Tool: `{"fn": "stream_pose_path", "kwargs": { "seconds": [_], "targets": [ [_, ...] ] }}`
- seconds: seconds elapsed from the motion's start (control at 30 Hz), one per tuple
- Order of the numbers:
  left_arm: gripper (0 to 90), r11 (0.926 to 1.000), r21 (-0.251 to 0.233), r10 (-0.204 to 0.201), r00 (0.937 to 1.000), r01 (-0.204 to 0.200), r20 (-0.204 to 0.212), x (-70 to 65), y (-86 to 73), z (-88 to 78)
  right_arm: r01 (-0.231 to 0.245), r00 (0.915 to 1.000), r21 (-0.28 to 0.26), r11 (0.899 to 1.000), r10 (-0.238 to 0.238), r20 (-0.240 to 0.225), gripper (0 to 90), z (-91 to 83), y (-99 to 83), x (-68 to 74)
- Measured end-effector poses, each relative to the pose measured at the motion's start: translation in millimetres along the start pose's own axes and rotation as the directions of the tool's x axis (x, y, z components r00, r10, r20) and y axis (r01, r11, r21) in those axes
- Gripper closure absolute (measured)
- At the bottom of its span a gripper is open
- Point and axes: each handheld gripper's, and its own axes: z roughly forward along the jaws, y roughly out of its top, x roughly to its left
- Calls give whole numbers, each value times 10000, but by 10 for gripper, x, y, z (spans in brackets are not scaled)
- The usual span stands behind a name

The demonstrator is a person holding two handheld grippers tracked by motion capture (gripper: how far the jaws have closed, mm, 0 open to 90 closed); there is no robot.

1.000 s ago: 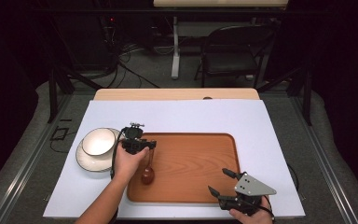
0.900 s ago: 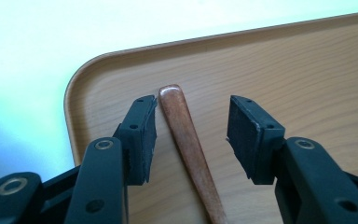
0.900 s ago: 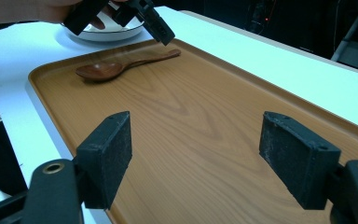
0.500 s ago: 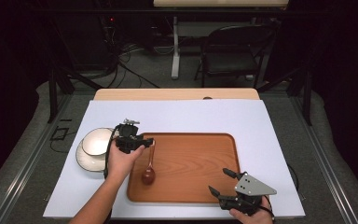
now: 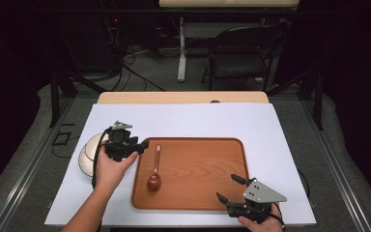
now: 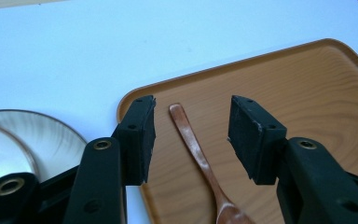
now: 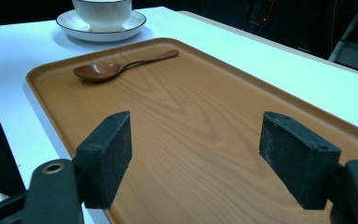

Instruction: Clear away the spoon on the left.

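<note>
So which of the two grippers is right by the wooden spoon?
The left gripper, open, beside the spoon at the tray's left end. The right gripper sits at the tray's near right corner, well away from it.

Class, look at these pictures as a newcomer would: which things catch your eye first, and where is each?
The wooden tray lies mid-table on the white sheet, with a brown spoon lying at its left end. Left of the tray a white cup on a saucer stands. The left gripper hovers open by the spoon's handle; the right gripper is open at the tray's near right corner.
</note>
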Motion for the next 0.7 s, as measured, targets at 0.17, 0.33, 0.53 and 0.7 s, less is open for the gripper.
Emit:
{"fn": "stream_pose_path", "kwargs": {
  "seconds": [0.17, 0.33, 0.53, 0.7],
  "targets": [
    [513, 9999, -132, 56, 9997, -59, -219, 96, -164, -167, 17, 10000, -6, 10000, -17, 3, 250, 1, 1, 4],
    [512, 9993, -334, -163, 9996, 155, -241, 172, -285, -259, -10, 10000, 19, 10000, 10, 3, 250, 8, -1, 6],
    [512, 9985, -477, -290, 9982, 265, -529, 236, -477, -355, 47, 10000, 22, 10000, -47, 16, 250, 7, 3, 11],
    [512, 9972, -659, -396, 9979, 362, -512, 268, -658, -386, -27, 10000, 36, 10000, 26, 27, 250, 8, -1, 8]
  ]
}}
